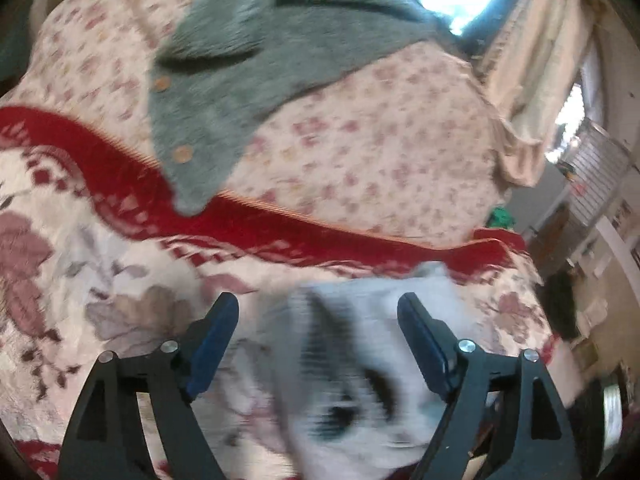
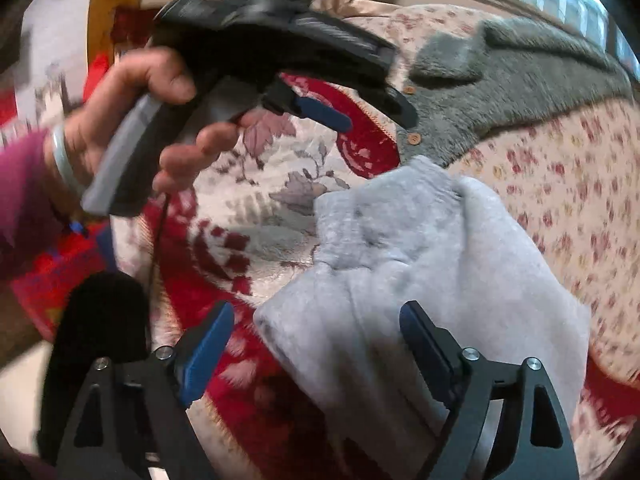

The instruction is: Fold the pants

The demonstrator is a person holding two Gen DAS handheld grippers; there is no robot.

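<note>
Light grey pants (image 2: 420,272) lie folded in a bundle on the bed, blurred in the left wrist view (image 1: 360,372). My right gripper (image 2: 316,324) is open, its blue pads just above the near end of the bundle, holding nothing. My left gripper (image 1: 318,316) is open above the pants, empty. It also shows in the right wrist view (image 2: 360,120), held in a hand at the upper left, above the bed and apart from the pants.
A grey fuzzy cardigan (image 1: 248,60) with round buttons lies at the far side of the bed (image 1: 400,152), on a floral sheet. A red and cream blanket (image 1: 100,264) covers the near part. A window and curtain (image 1: 532,52) are behind.
</note>
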